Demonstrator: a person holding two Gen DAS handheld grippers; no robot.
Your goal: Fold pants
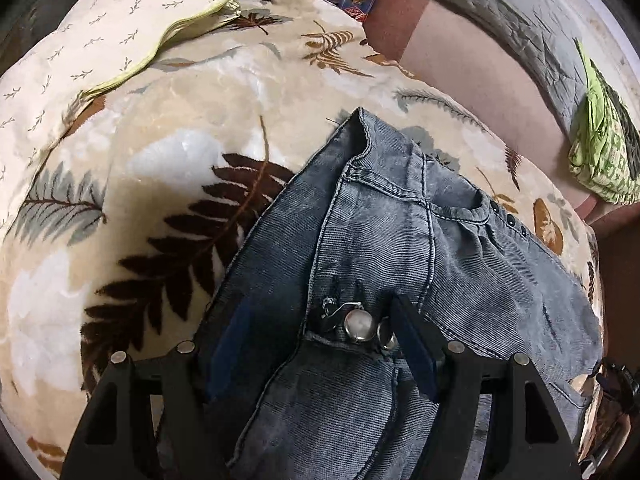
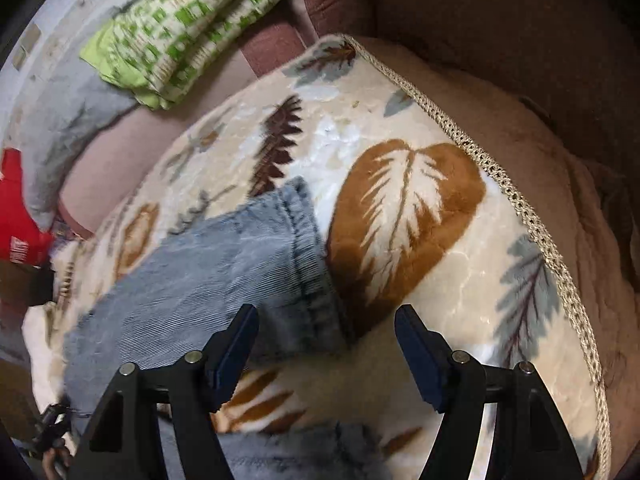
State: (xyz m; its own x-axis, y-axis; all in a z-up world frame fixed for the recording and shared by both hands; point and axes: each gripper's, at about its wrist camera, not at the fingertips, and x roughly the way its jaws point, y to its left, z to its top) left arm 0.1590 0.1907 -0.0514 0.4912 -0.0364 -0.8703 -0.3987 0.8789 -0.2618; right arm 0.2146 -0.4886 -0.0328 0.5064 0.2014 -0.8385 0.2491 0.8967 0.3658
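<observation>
On the leaf-print blanket (image 1: 168,128) lie the pants (image 1: 400,240) — soft, weighty denim that will drape. Best holds: waistband and hem (image 2: 312,256). Left tool (image 1: 316,344) spread around the waistband; right tool (image 2: 326,344) spread, empty.

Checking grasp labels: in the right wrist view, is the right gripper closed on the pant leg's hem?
No. The right gripper is open, fingers spread apart, with the jeans hem lying between them ungripped.

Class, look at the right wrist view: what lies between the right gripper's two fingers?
Mostly bare leaf-print blanket; the jeans hem reaches partway in from the left. Right gripper holds nothing.
</observation>
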